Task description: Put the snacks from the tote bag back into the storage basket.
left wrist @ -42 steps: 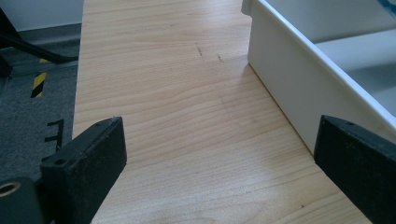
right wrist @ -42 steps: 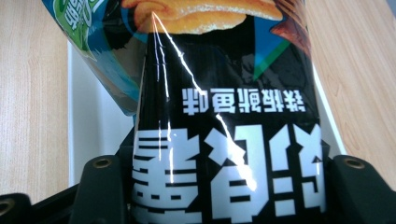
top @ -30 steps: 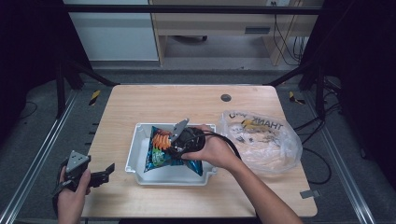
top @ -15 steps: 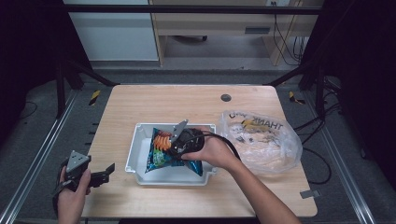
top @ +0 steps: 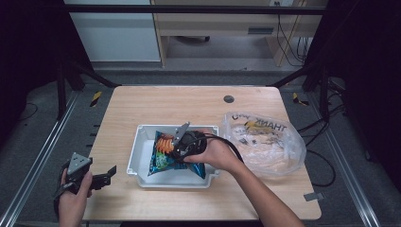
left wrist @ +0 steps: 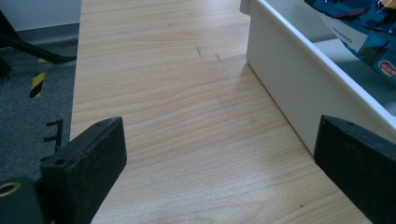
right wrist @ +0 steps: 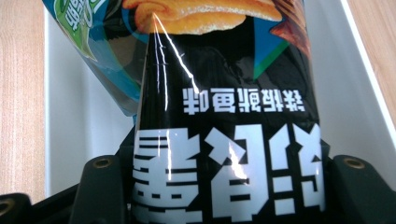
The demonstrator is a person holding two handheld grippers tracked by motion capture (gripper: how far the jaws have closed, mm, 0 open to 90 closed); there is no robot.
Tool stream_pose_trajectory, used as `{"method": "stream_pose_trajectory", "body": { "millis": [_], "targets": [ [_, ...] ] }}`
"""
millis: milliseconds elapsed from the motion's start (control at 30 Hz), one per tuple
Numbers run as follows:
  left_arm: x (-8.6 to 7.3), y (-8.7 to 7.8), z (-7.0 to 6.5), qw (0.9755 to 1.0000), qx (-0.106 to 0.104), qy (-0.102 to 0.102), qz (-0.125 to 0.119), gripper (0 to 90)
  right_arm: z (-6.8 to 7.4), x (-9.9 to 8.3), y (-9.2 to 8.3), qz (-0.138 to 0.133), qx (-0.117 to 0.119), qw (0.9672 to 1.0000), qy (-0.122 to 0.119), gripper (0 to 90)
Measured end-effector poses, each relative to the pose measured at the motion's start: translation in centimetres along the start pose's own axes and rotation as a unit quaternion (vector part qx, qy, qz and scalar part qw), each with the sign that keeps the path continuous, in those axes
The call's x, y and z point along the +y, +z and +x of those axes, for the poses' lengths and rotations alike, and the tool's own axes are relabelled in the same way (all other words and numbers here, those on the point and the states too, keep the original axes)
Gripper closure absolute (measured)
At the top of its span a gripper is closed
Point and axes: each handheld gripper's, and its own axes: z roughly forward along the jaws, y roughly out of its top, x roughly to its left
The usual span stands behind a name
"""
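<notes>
Wooden table (top: 142, 104) lies bare beyond white tray (top: 137, 156) rim.

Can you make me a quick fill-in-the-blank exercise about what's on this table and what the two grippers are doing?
1. The right gripper is shut on a snack ____.
2. The snack bag lies over a white ____ on the table.
3. The left gripper, at the table's edge, has its jaws ____ with nothing between them.
4. Beside the tray, on the right-hand side, lies a clear ____ bag.

Missing words: bag; tray; open; plastic
</notes>
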Motion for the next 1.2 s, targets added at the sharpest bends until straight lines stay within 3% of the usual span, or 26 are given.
{"method": "stream_pose_trajectory", "body": {
  "millis": [1200],
  "targets": [
    [0.02, 0.03, -0.02, 1.0000, 0.000, 0.002, 0.000, 2.3, -0.27, -0.48, 0.70, 0.006, 0.007, 0.9999, 0.004, 39.3]
  ]
}}
